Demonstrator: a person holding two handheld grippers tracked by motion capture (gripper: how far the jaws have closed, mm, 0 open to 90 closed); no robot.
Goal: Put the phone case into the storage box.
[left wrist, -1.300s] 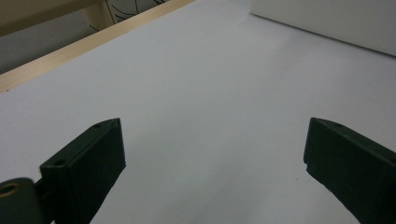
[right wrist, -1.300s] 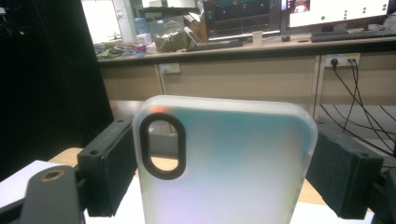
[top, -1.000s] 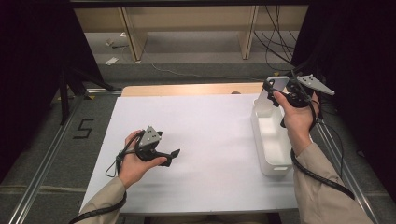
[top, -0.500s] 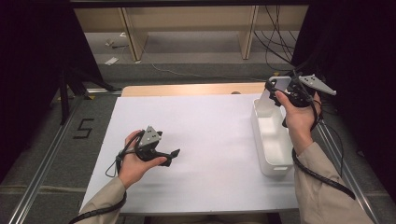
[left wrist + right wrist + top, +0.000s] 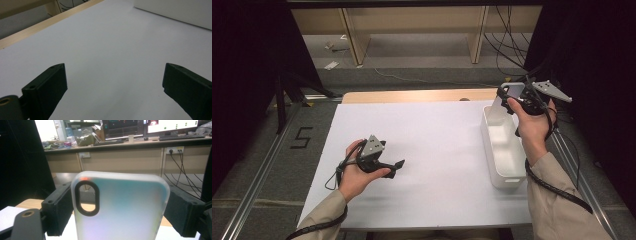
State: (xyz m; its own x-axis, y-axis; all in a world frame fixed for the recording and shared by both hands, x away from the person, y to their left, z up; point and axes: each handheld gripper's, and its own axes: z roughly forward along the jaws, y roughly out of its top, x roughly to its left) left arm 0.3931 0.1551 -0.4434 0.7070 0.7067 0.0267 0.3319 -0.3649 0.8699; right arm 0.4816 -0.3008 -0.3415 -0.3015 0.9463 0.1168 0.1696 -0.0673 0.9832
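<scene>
Here we look down on a wide white table (image 5: 432, 150) with a strip of bare wood along its far edge. A person sits at the near side, and both sleeved forearms come in from the bottom of the high view.

Next in size, a long white tub (image 5: 504, 150) sits near the table's right edge, its long side running away from the person.

Then come the two hand-held tongs. The left gripper (image 5: 398, 163) rests low over the table on the person's left, well apart from the tub, pointing toward it. In the left gripper view (image 5: 115, 85) its two black jaws stand wide apart with nothing but bare white table between them.

The right gripper (image 5: 503, 95) is held up above the far end of the tub. Its jaws press on the two long edges of a phone case (image 5: 120, 207), so it is gripping the case.

Smallest, the phone case (image 5: 503, 102) is frosted and see-through, with rounded corners and a dark-rimmed oval camera cutout near its top left corner in the right gripper view. It stands upright between the jaws, in the air above the tub's far end.
</scene>
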